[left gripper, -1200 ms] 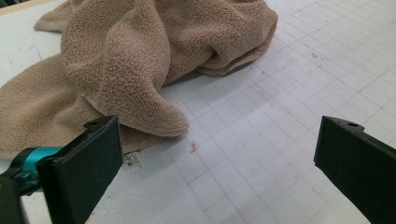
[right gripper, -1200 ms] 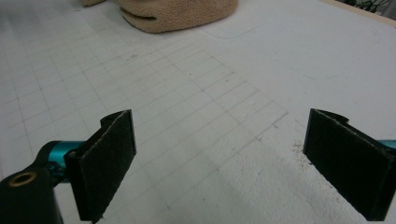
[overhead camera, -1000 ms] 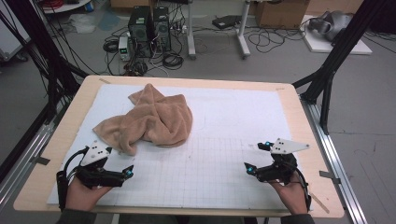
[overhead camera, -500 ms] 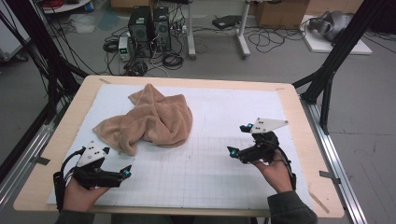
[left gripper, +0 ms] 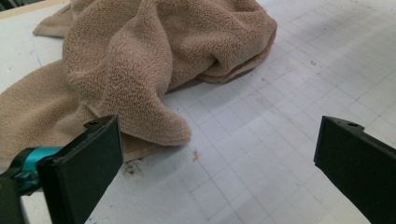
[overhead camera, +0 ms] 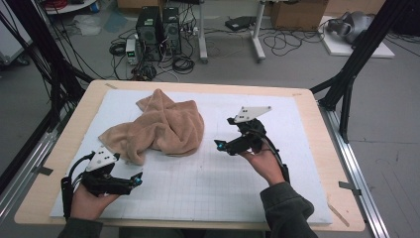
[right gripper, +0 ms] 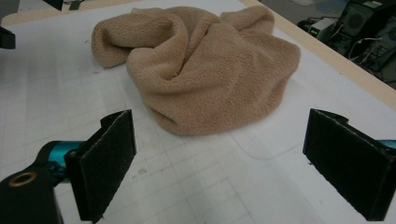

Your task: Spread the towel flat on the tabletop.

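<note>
Standing over the worktop (overhead camera: 307, 148), I see a tan towel (overhead camera: 163, 129) lying crumpled in a heap on the white gridded mat (overhead camera: 208, 183), toward the far left of it. Neither tool touches the cloth.

The left tool (overhead camera: 136, 179) sits low at the near left, its jaws spread wide with nothing between them. In the left gripper view a rounded flap of the towel (left gripper: 154, 84) droops toward it, its tip just beyond the left jaw, so the nearest cloth lies ahead and slightly left of that tool. The right tool (overhead camera: 220, 145) hangs above the middle of the mat, pointing left, also released and empty. In the right gripper view the bulging, folded side of the towel (right gripper: 201, 65) lies straight ahead of the gap between its jaws, near but apart.

The heap runs on a slant, from a flat tail at the near left up to a pointed corner at the far middle, so its long axis crosses between the two hands. My judgement is that the left tool is the closer of the two, being just beside the near tail, while the right faces the thick rounded side. I would guess the coming move depends on each hand finding an edge or corner, not the bulk; the left has a loose flap within easy reach, the right must go farther.
</note>
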`<state>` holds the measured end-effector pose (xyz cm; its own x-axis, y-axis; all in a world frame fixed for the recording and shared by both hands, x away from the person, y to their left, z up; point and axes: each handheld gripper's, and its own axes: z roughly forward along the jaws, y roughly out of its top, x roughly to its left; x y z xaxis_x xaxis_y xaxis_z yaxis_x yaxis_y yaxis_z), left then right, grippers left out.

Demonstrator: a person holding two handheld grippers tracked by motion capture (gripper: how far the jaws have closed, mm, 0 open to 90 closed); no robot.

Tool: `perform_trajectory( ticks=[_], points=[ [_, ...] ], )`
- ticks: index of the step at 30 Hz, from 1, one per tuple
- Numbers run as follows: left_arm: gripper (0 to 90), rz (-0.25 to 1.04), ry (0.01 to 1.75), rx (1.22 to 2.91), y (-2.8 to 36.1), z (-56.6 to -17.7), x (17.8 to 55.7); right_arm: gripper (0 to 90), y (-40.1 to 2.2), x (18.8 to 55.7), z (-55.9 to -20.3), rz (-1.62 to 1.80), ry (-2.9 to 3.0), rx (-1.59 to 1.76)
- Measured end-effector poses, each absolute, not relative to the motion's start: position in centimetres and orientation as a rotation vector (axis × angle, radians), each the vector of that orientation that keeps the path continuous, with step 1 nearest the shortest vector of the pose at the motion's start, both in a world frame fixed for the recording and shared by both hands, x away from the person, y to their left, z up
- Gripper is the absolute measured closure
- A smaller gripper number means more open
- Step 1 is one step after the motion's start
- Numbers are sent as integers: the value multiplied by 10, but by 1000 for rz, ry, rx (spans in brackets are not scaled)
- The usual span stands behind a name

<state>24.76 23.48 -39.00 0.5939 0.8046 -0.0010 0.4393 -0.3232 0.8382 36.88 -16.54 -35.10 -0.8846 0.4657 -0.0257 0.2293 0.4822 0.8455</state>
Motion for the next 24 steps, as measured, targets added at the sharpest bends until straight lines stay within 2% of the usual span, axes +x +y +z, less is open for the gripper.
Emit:
perform_trajectory(
  ticks=[11,12,15,16,21,24],
  points=[
    [27,523,984,1971,231,-389,263,111,-117,390,-381,1334,2573,598],
    [51,519,984,1974,231,-390,266,174,-110,393,-388,1338,2599,589],
    [70,521,999,1969,232,-391,273,178,-104,397,-394,1320,2607,583],
    [101,526,1007,1967,232,-391,276,212,-99,402,-401,1314,2635,595],
    [135,531,1047,1955,237,-392,291,280,-93,409,-416,1266,2670,610],
    [211,545,1044,1950,236,-392,299,358,-89,414,-428,1236,2707,619]
  ],
)
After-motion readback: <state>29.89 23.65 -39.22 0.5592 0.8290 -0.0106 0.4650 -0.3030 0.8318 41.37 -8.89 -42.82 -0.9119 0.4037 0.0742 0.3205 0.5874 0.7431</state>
